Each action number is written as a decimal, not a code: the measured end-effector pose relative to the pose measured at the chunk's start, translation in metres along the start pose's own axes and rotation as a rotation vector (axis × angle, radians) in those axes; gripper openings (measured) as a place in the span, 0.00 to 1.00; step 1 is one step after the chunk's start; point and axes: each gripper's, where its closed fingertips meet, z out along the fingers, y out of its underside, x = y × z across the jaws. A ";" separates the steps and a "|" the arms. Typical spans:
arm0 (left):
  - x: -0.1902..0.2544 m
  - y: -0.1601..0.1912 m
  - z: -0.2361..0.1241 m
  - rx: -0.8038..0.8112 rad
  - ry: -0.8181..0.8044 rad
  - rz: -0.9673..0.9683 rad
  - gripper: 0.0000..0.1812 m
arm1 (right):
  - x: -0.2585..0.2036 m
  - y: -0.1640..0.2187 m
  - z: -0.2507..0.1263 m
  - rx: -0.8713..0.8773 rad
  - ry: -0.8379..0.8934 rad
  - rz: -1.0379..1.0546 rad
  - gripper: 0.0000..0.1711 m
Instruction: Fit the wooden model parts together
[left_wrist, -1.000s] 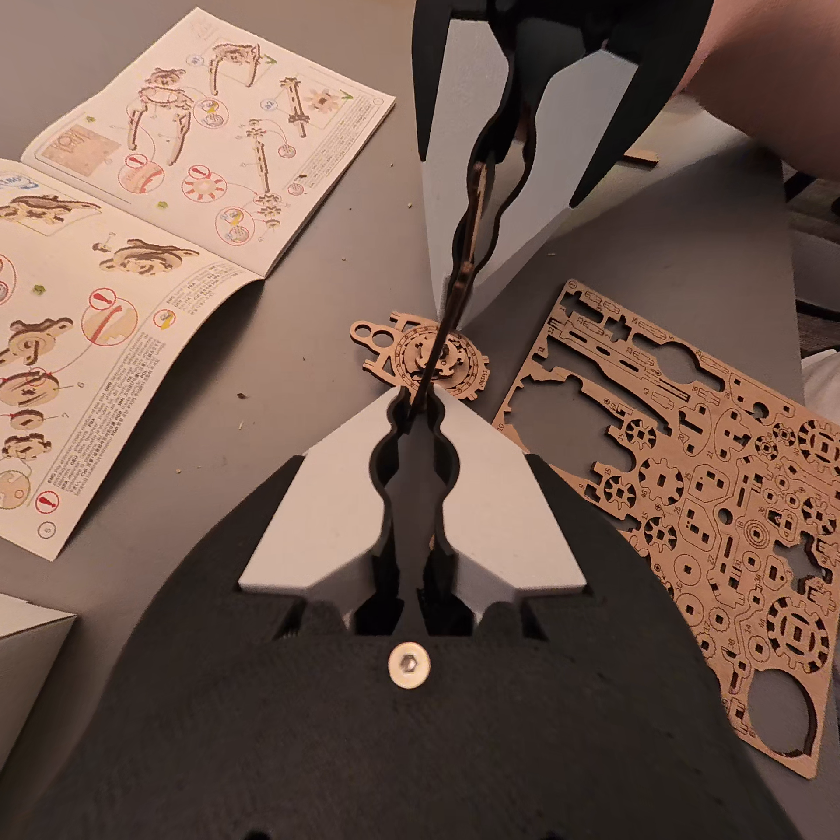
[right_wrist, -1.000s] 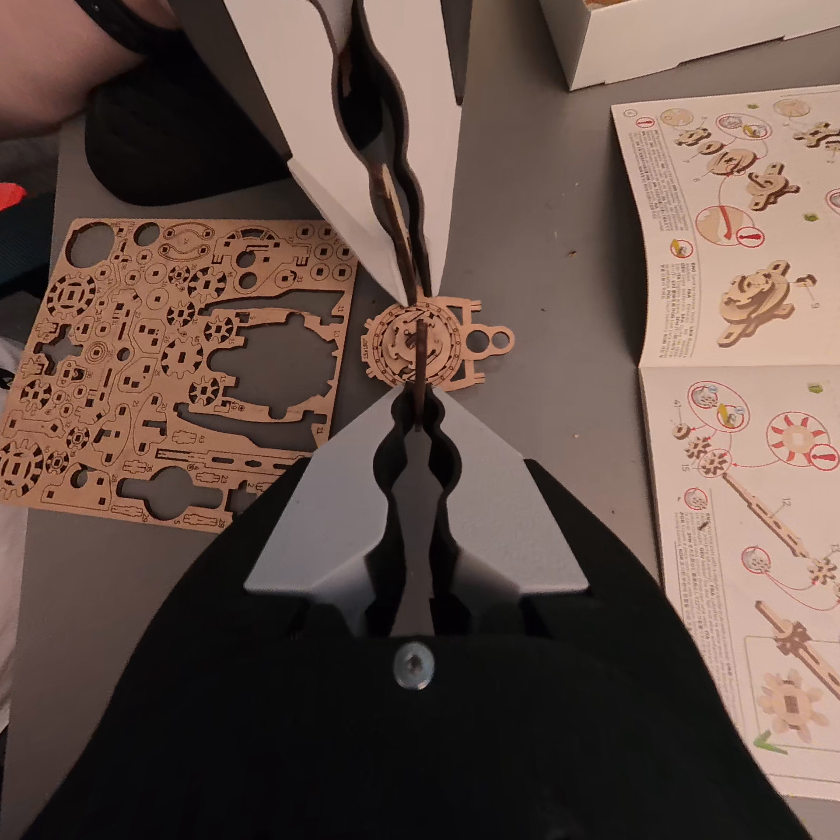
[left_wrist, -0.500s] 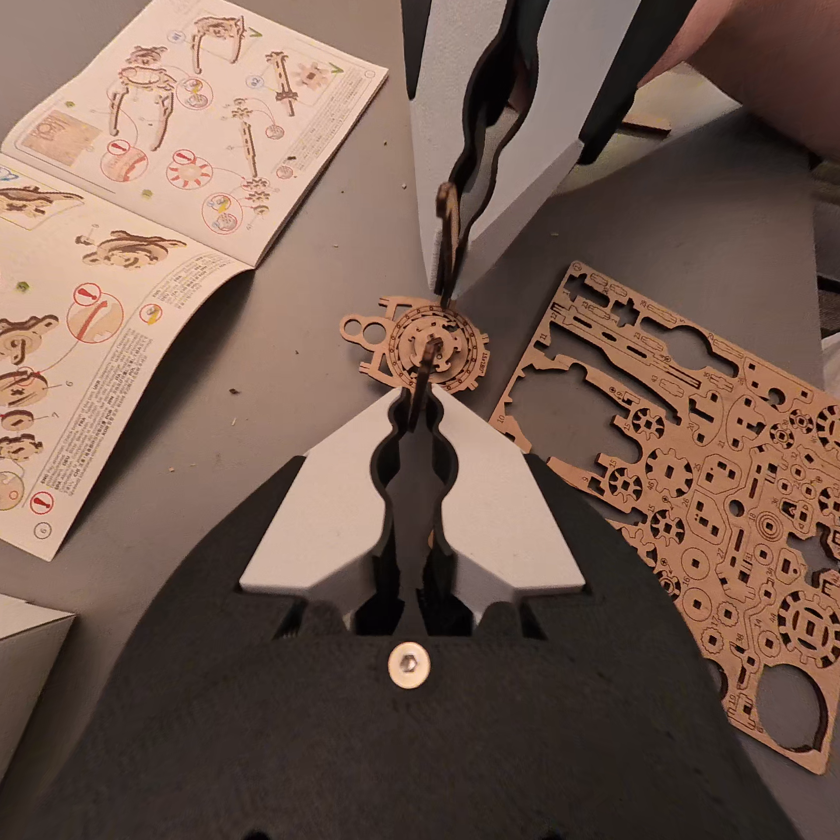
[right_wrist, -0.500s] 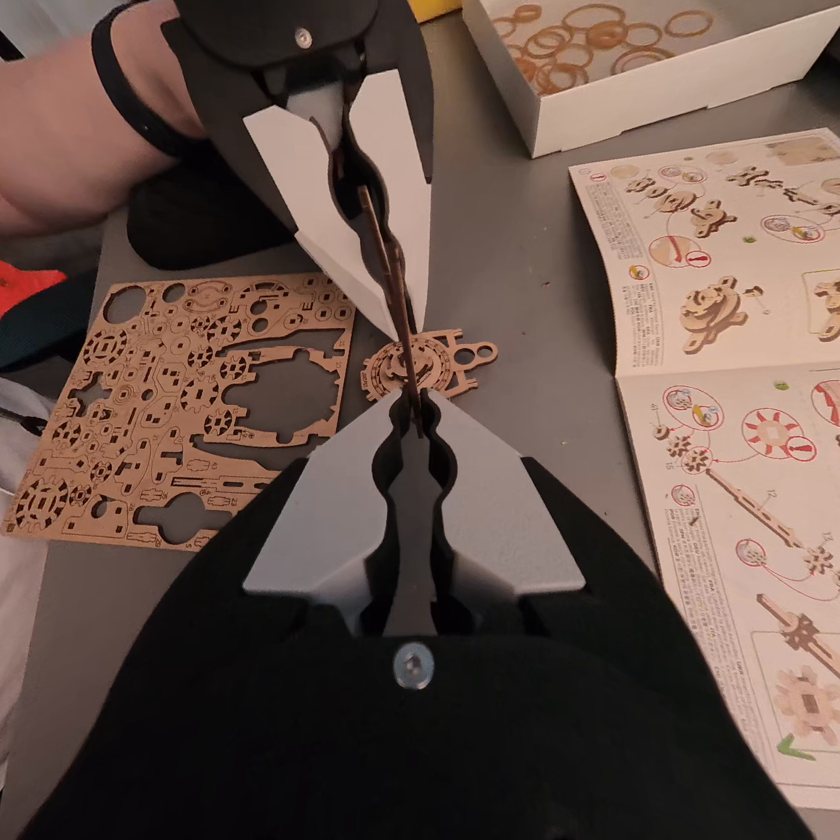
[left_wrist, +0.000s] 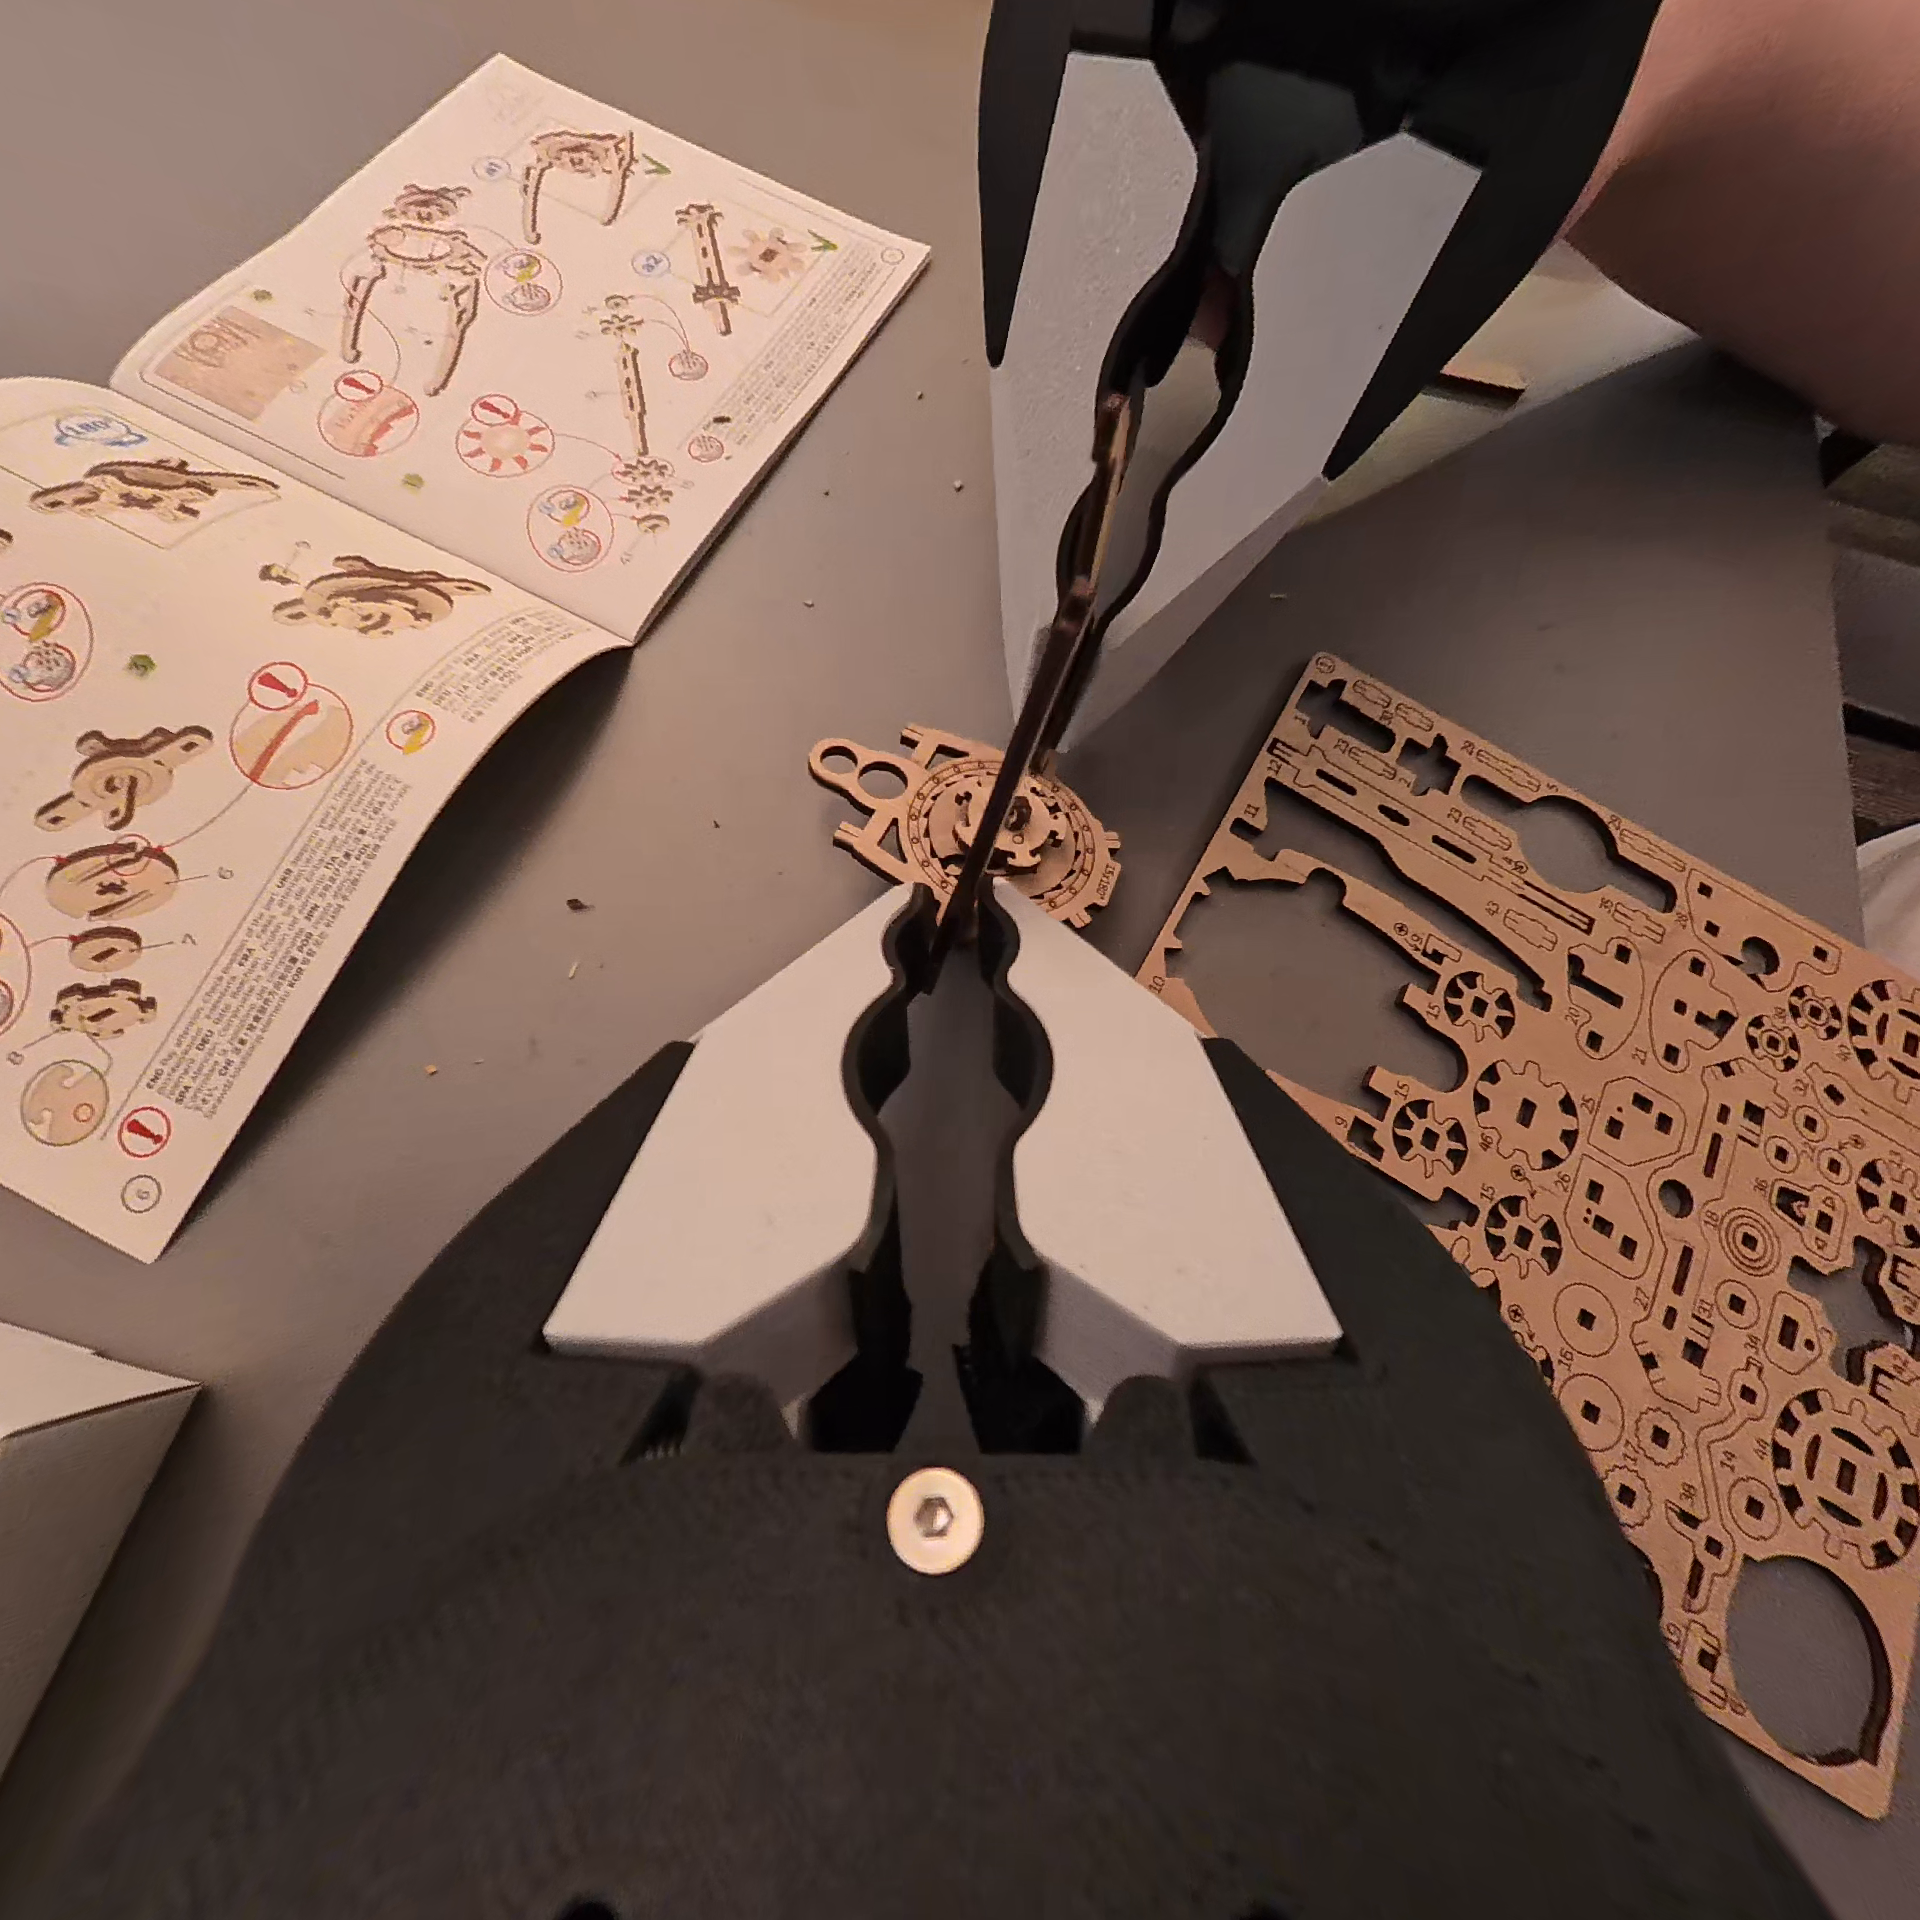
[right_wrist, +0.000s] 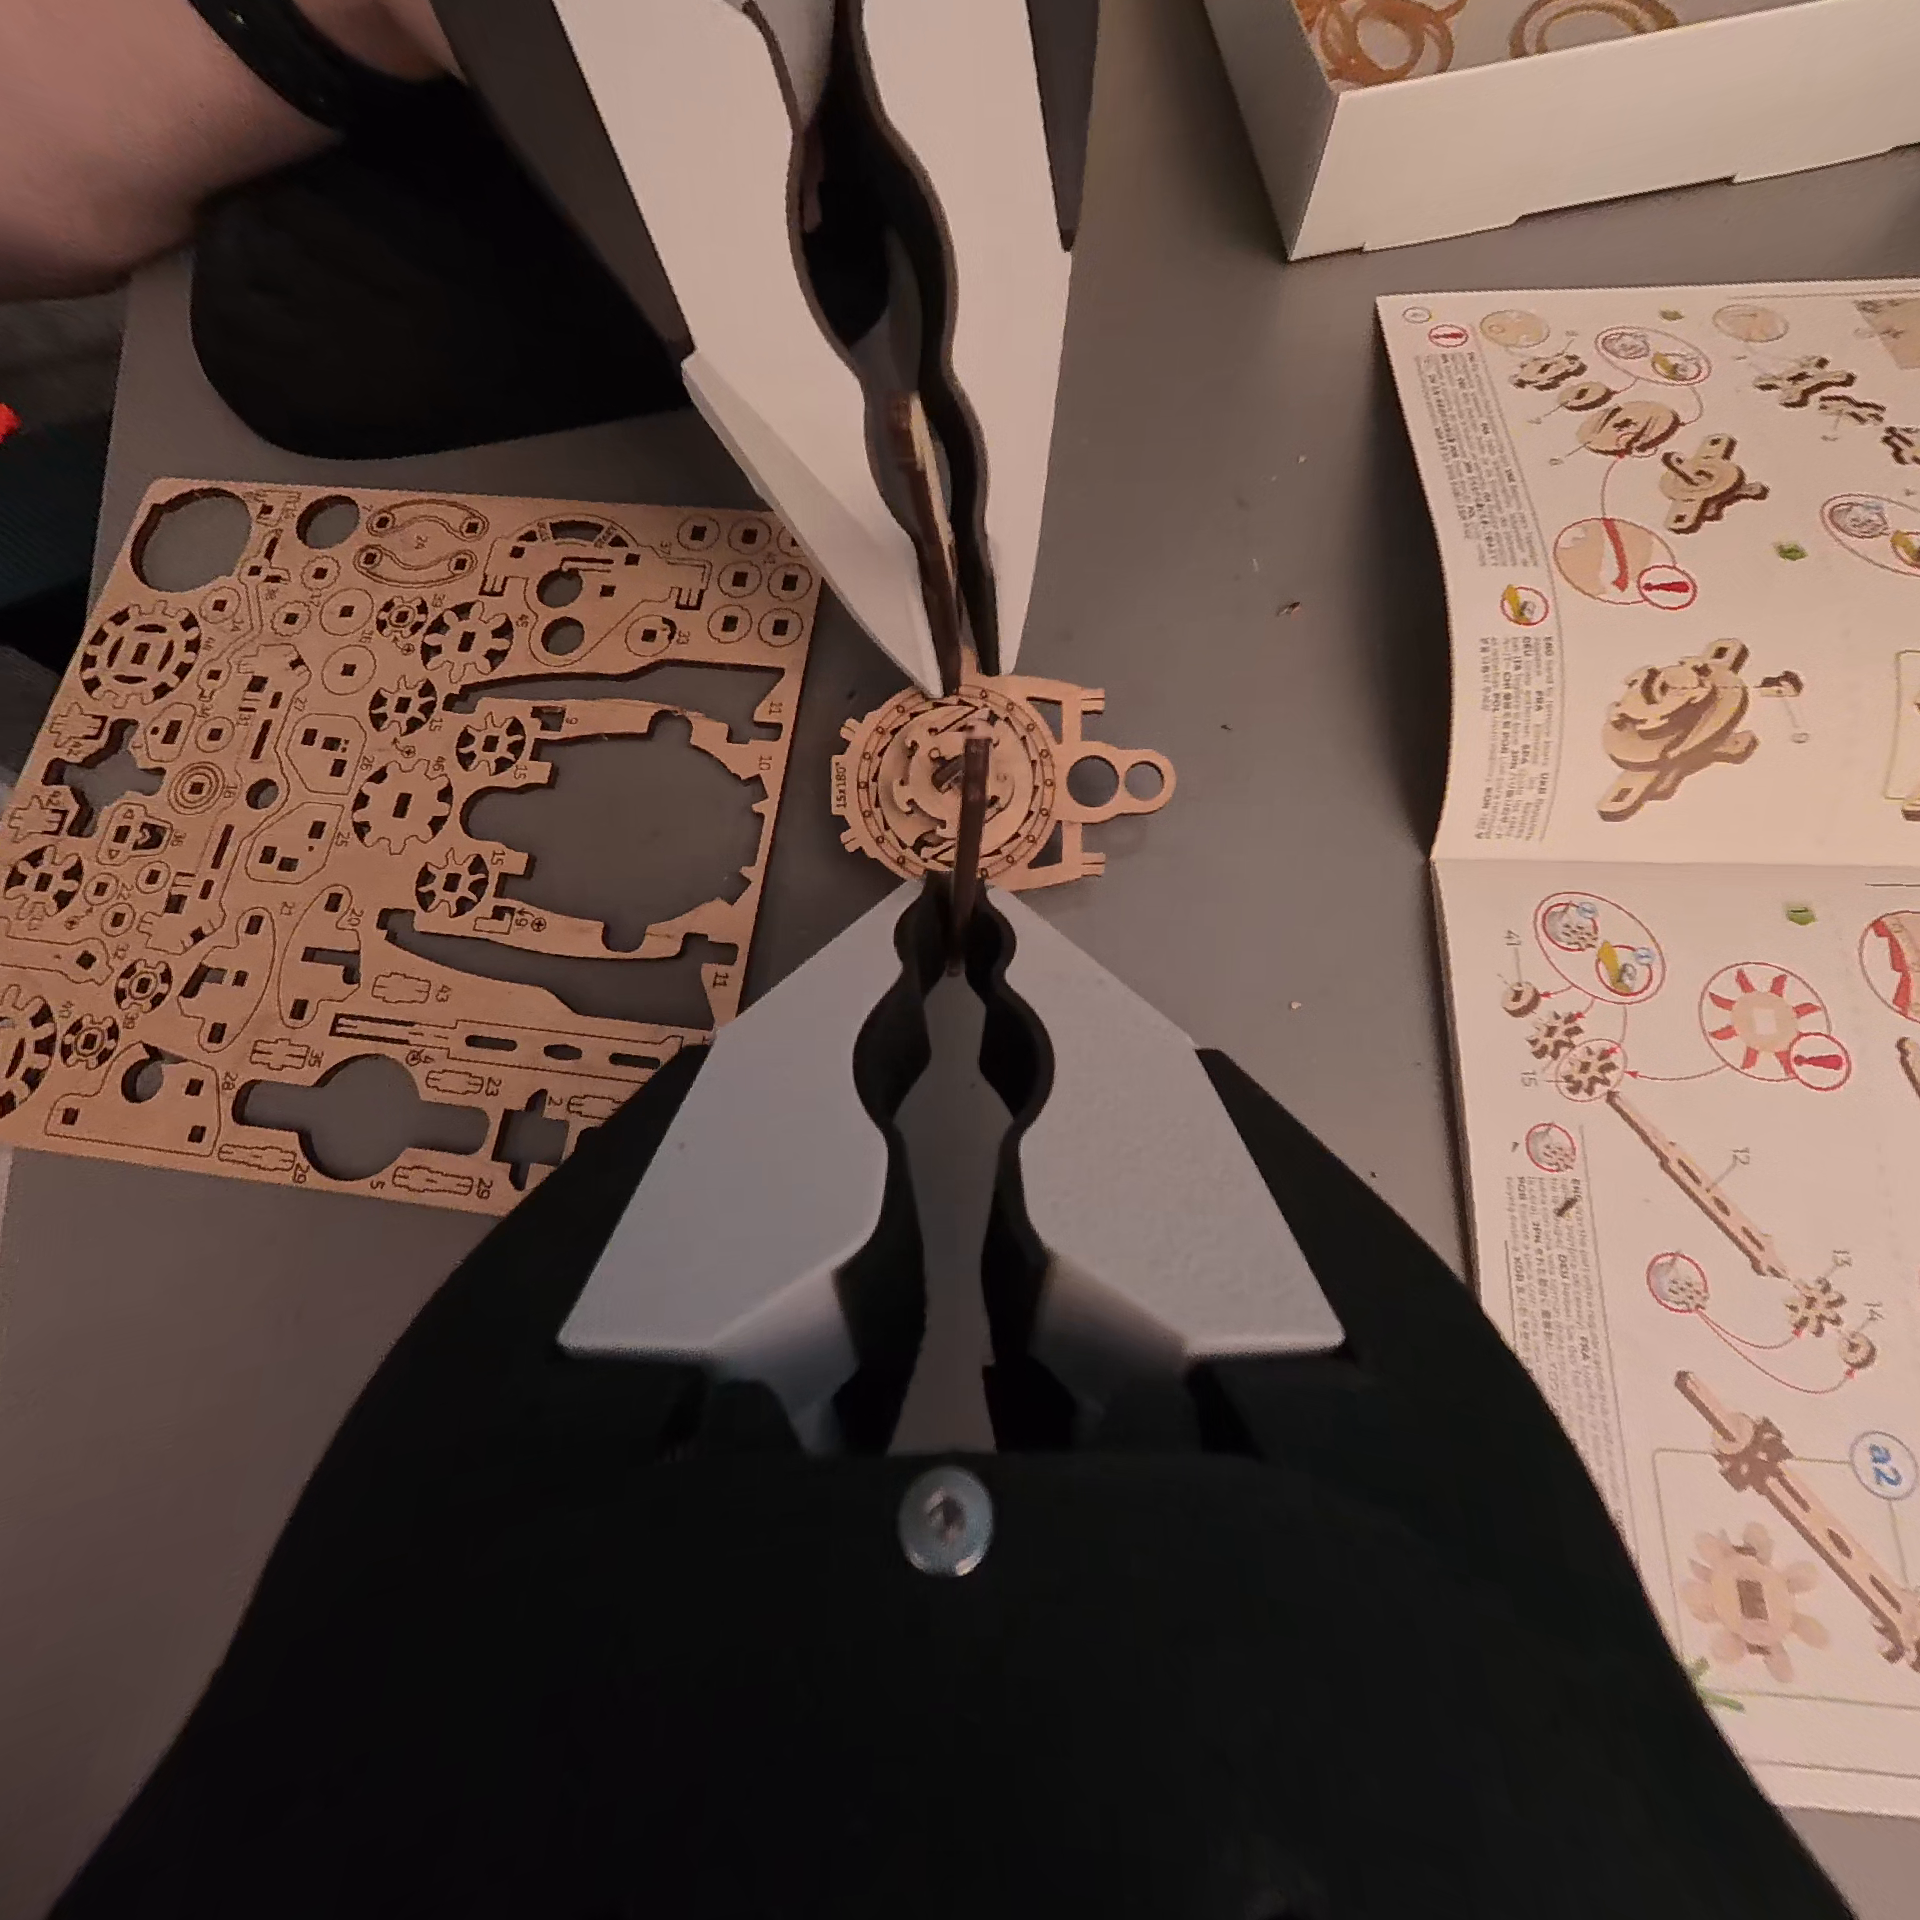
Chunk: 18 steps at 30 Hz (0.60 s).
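Observation:
A round wooden gear assembly (left_wrist: 1049, 842) lies flat on the grey table and also shows in the right wrist view (right_wrist: 914, 790). My left gripper (left_wrist: 951, 920) is shut on a thin wooden strip (left_wrist: 977, 847), seen edge-on and held over the assembly. My right gripper (right_wrist: 951, 914) is shut on another thin strip (right_wrist: 968, 821) whose tip is over the assembly's centre. The two grippers face each other tip to tip across the assembly. The right gripper (left_wrist: 1044, 717) shows opposite in the left view, and the left gripper (right_wrist: 966, 675) in the right view. Whether the strips touch is unclear.
A laser-cut wooden parts sheet (left_wrist: 1558, 1143) lies beside the assembly, also in the right view (right_wrist: 364, 831). An open instruction booklet (left_wrist: 312, 623) lies on the other side (right_wrist: 1662, 935). A white box of rings (right_wrist: 1558, 125) stands behind. A person's forearm (left_wrist: 1766, 260) is above the table. Less than 4 cm separates the two grippers' tips.
Half a second ago the grippers were raised and farther apart. Now both have come back low and close together over the round assembly, still holding their strips.

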 end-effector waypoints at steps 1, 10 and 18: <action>0.000 0.000 0.000 0.000 -0.001 -0.001 0.03 | 0.000 0.000 0.000 -0.006 0.002 -0.003 0.01; -0.007 -0.014 -0.015 0.112 -0.030 -0.033 0.15 | 0.007 -0.019 -0.015 0.223 -0.140 0.362 0.01; 0.007 -0.056 -0.048 0.289 -0.331 0.423 0.26 | 0.015 -0.034 -0.048 0.452 -0.420 0.752 0.00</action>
